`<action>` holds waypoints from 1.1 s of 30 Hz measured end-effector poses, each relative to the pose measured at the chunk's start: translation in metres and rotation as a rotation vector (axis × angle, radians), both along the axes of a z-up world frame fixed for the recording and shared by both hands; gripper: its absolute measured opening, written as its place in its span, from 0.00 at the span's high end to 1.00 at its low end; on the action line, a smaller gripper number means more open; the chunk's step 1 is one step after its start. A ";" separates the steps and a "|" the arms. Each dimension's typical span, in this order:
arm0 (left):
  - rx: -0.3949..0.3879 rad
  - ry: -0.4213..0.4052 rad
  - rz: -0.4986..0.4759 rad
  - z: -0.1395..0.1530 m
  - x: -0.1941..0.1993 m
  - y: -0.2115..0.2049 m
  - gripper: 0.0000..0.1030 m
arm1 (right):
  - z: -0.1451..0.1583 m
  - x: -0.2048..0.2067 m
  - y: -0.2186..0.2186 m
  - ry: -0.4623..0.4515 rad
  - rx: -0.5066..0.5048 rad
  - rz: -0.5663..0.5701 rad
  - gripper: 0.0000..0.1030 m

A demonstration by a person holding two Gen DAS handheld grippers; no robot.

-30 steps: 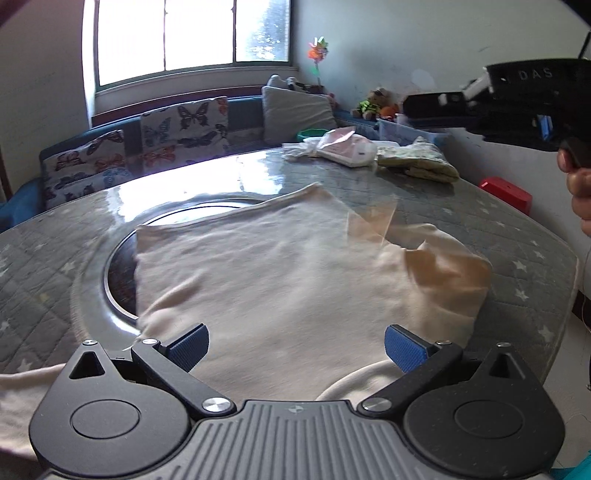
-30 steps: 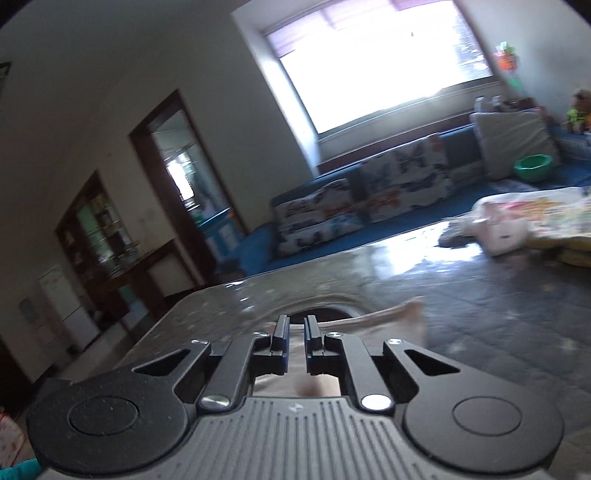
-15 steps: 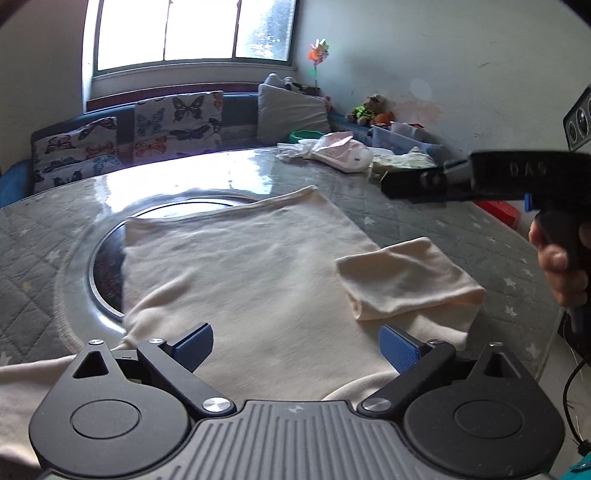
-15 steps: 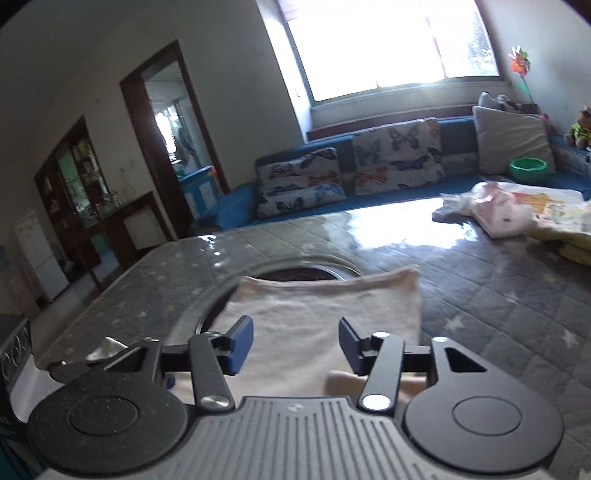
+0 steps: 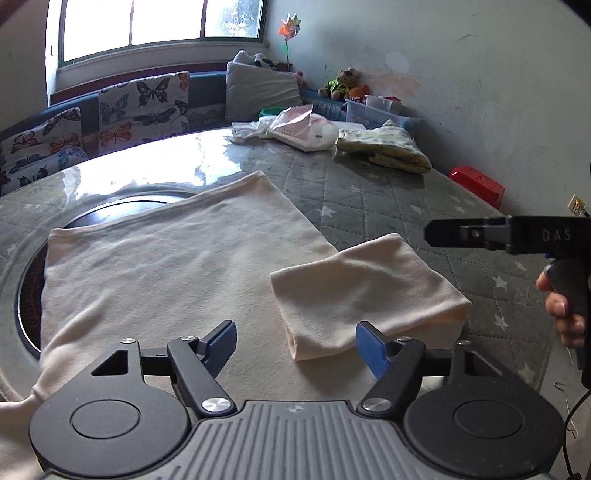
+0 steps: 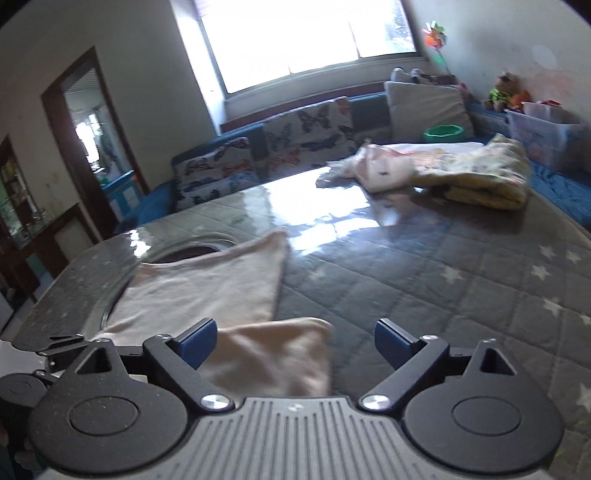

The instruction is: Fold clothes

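Your left gripper [image 5: 295,347] hangs released over the cream garment [image 5: 166,258], which lies flat across the table [image 5: 388,206], its right sleeve [image 5: 365,295] folded in at 3 o'clock. It looks soft, light and limp: pinch hems or fold edges, not the middle. At 1 o'clock a clear storage bin [image 5: 384,110] holds something indistinct. Your right gripper [image 6: 295,341] is likewise released, empty.

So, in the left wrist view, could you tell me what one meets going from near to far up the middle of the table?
Left gripper → folded sleeve → cream shirt → pink-and-white bundle → grey cushion → window.
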State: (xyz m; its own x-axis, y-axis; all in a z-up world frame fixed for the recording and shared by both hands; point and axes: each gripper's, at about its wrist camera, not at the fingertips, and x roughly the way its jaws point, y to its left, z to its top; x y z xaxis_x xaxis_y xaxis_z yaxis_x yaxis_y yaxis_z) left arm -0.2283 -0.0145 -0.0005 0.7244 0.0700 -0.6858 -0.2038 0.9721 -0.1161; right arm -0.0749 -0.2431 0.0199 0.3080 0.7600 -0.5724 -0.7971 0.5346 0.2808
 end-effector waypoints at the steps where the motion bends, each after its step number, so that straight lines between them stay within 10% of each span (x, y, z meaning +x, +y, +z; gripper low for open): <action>1: -0.005 0.006 0.000 -0.001 0.003 -0.001 0.36 | -0.003 0.004 -0.003 -0.003 -0.007 -0.017 0.03; 16: -0.014 0.034 0.022 -0.006 0.019 -0.004 0.85 | -0.037 0.031 -0.022 0.036 -0.105 -0.124 0.00; 33: 0.001 0.036 0.013 -0.006 0.022 -0.009 0.83 | -0.041 0.021 -0.006 -0.052 -0.214 -0.097 0.00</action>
